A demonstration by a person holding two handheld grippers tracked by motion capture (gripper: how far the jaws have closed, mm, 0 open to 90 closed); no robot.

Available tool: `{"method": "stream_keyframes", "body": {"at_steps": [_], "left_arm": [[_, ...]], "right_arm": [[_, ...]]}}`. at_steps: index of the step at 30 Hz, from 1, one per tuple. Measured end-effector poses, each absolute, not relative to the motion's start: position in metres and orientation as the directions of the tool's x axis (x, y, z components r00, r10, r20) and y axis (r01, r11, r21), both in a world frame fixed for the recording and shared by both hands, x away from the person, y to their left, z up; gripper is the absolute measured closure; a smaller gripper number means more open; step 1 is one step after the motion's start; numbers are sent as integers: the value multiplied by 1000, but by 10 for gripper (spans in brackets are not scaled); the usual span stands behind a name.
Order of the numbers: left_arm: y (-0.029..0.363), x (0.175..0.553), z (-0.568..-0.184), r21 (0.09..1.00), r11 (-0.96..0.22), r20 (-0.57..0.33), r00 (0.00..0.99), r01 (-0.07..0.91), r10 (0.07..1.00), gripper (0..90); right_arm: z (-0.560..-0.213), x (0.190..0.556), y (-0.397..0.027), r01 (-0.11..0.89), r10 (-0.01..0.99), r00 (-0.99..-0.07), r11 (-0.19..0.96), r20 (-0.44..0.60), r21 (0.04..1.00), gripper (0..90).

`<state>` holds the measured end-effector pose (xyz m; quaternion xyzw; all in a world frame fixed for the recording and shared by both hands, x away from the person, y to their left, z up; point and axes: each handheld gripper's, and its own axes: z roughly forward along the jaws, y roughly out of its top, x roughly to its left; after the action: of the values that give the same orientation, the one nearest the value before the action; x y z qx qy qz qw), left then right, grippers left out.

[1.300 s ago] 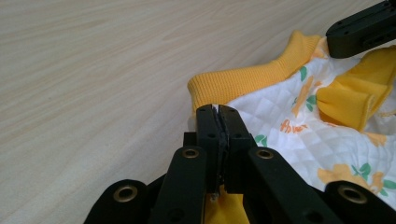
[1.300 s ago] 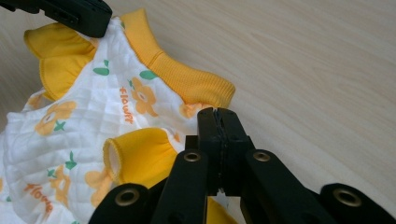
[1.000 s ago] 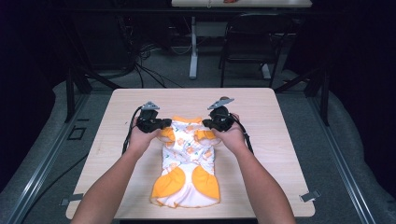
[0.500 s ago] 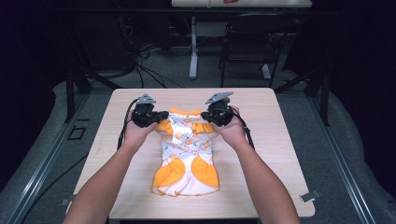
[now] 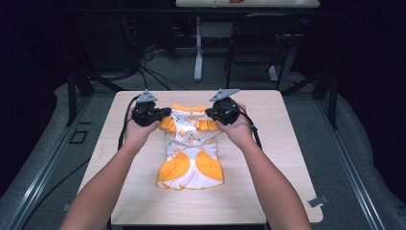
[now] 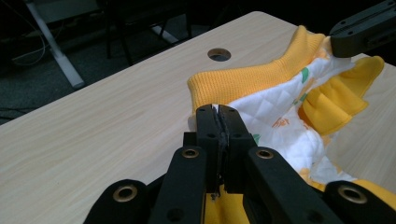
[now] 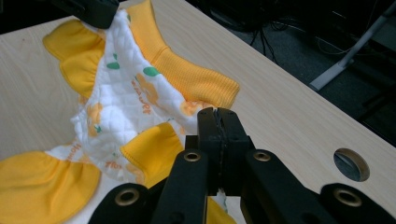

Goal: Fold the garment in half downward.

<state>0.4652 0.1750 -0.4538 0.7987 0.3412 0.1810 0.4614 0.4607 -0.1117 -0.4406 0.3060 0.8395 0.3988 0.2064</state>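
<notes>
A small white quilted garment [image 5: 191,143] with orange collar, sleeves and hem lies lengthwise on the wooden table [image 5: 273,191]. Its collar end is raised off the surface and its hem rests on the wood. My left gripper [image 5: 163,115] is shut on the garment's left shoulder. In the left gripper view the black jaws [image 6: 217,112] pinch the white fabric just below the orange ribbed collar [image 6: 252,81]. My right gripper [image 5: 209,112] is shut on the right shoulder. Its jaws [image 7: 217,114] clamp the cloth [image 7: 121,116] beside the collar's end [image 7: 196,81].
The table has a round cable hole [image 6: 219,54] near its far edge, also seen as a hole [image 7: 351,164] in the right gripper view. Cables, a desk leg [image 5: 197,52] and a chair [image 5: 253,43] stand on the dark floor beyond the table.
Both hands have risen and moved slightly toward the far side, lifting the garment's collar end. The hem has slid away from the near edge along the table.
</notes>
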Motion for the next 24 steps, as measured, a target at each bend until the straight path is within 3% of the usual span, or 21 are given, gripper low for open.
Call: {"method": "stream_keyframes", "body": {"at_steps": [24], "left_arm": [[173,439,-461,859,-377,-10,748,345,663,883]], "right_arm": [[-448,435,-117,318,632,-764,545,-131,776,894]]}}
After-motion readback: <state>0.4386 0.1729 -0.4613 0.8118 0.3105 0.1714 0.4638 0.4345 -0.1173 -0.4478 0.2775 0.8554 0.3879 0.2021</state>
